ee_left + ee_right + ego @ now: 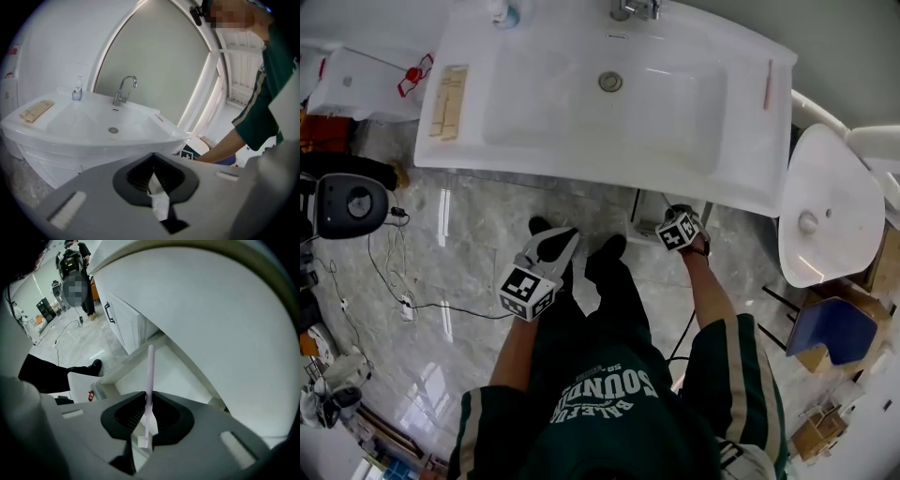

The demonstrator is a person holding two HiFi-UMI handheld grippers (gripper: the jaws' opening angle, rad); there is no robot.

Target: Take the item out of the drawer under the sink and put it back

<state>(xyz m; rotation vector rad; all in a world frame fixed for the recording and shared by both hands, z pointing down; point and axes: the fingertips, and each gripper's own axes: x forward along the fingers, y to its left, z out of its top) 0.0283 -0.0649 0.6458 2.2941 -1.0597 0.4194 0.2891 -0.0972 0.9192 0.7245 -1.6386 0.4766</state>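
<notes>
From the head view, my right gripper (680, 230) reaches in under the front edge of the white sink (581, 131). In the right gripper view its jaws (146, 397) press on a thin pale pink stick (150, 371). The stick stands upright, its small square end below the pads. Behind it is the white inside of the open drawer (176, 380) beneath the sink's curved underside. My left gripper (539, 272) hangs over the floor in front of the sink. Its jaws (152, 157) are shut with nothing held and point at the sink (93, 126) and faucet (124, 89).
A similar pink stick (767, 84) lies on the sink's right rim and a wooden strip (448, 101) on its left. A white fixture (825, 206) stands to the right. Cables (403, 281) and a black device (352, 202) lie on the marble floor at left. A cabinet handle (109, 312) shows nearby.
</notes>
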